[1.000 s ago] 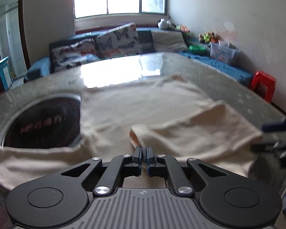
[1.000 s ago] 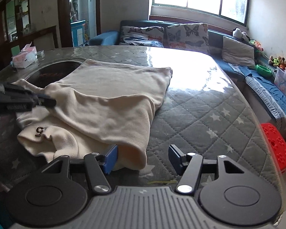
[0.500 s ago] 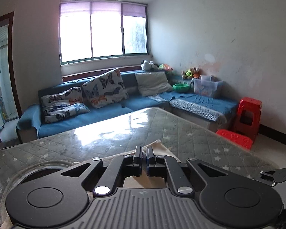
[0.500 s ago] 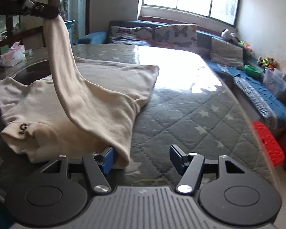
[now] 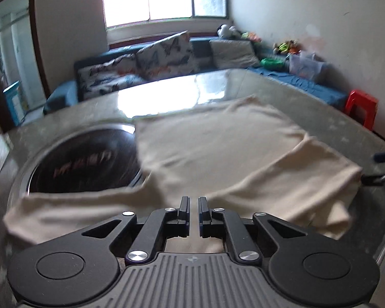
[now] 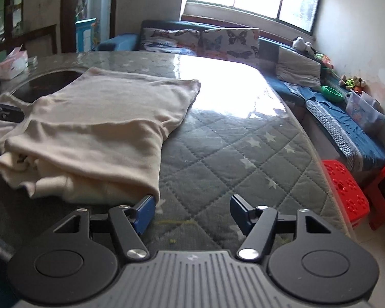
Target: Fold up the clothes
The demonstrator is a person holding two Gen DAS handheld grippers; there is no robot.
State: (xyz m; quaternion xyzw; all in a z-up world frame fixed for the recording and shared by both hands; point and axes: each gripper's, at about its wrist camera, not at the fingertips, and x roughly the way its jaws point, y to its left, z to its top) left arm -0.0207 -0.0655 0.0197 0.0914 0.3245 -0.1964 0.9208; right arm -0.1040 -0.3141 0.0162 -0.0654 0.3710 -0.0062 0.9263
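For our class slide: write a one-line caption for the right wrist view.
Open right gripper beside a partly folded cream garment on a star-quilted table.

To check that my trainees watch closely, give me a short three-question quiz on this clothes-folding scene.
1. True or false: the right claw is clamped on the cream sweater.
2. What stands near the table edge, beyond the sweater? A mug; B tissue box; C lamp.
3. Fill in: the plastic stools are ___.
Key: 1 false; 2 B; 3 red.
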